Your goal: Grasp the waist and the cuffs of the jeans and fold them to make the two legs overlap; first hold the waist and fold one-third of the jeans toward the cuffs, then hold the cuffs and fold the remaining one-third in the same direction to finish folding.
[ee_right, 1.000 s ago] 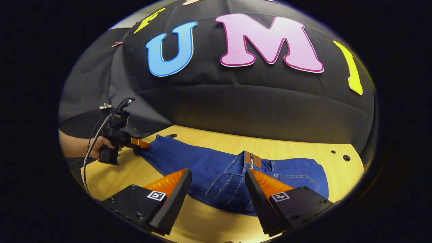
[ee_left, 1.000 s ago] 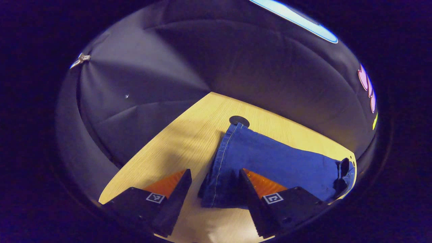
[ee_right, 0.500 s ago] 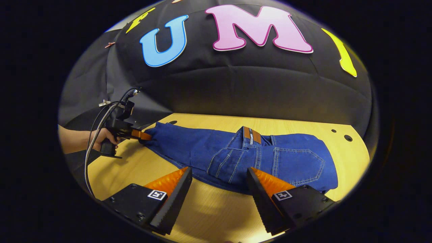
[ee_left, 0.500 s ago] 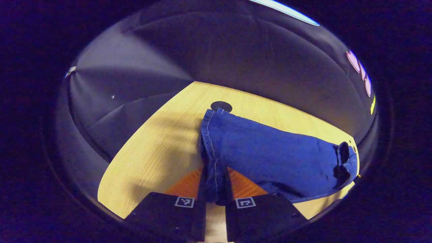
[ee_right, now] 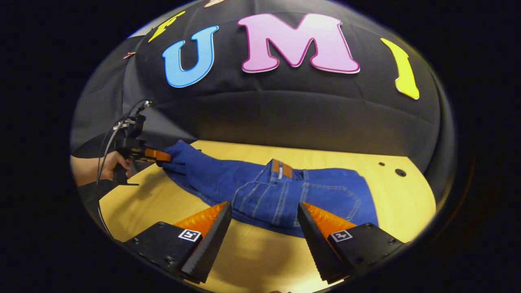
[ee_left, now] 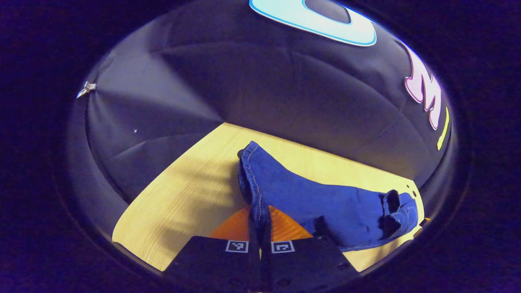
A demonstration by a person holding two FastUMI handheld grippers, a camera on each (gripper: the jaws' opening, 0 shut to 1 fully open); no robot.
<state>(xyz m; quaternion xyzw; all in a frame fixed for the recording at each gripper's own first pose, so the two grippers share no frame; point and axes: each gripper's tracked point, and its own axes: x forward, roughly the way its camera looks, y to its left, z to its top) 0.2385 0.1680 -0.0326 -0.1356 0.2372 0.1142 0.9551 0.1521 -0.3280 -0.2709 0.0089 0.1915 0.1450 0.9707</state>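
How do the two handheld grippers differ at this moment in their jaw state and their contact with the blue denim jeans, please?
The left gripper has its jaws shut on the cuff end of the blue denim jeans; the right gripper stands open, holding nothing. The left gripper lifts the cuff end off the light wooden table; the right gripper hovers just short of the waist end, which lies flat. Both point toward the jeans.
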